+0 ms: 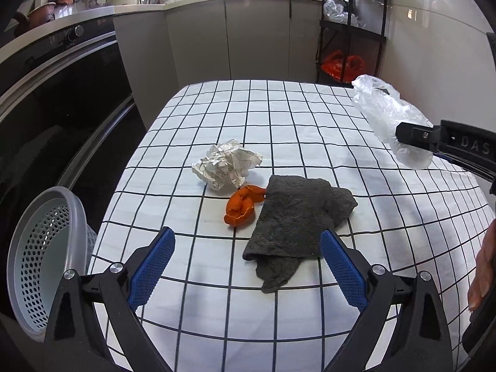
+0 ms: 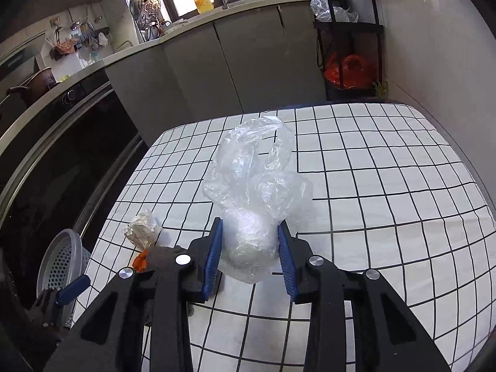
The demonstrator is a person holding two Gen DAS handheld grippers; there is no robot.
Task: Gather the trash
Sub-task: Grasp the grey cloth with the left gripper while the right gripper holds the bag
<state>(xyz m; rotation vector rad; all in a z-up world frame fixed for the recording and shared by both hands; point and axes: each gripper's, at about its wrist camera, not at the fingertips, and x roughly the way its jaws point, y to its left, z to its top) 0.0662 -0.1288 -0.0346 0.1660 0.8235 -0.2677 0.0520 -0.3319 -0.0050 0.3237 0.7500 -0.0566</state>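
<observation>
Left claw: our jaws stand wide apart and empty, low over the near edge of the bench, which wears a white cloth with a black grid.
Grey rag: we see it crumpled just beyond that claw, lying flat on the cloth.
Orange peel: it touches the rag's left edge.
Crumpled paper: a printed ball, just behind the peel.
Right claw: our blue pads are clamped on a clear plastic bag, which is lifted clear of the cloth; its loose end billows out past the fingertips.
Basket: a pale perforated bin stands off the bench's left side, beside the dark oven door.
Far end: a black shelf rack holds an orange bag and more clear plastic.
</observation>
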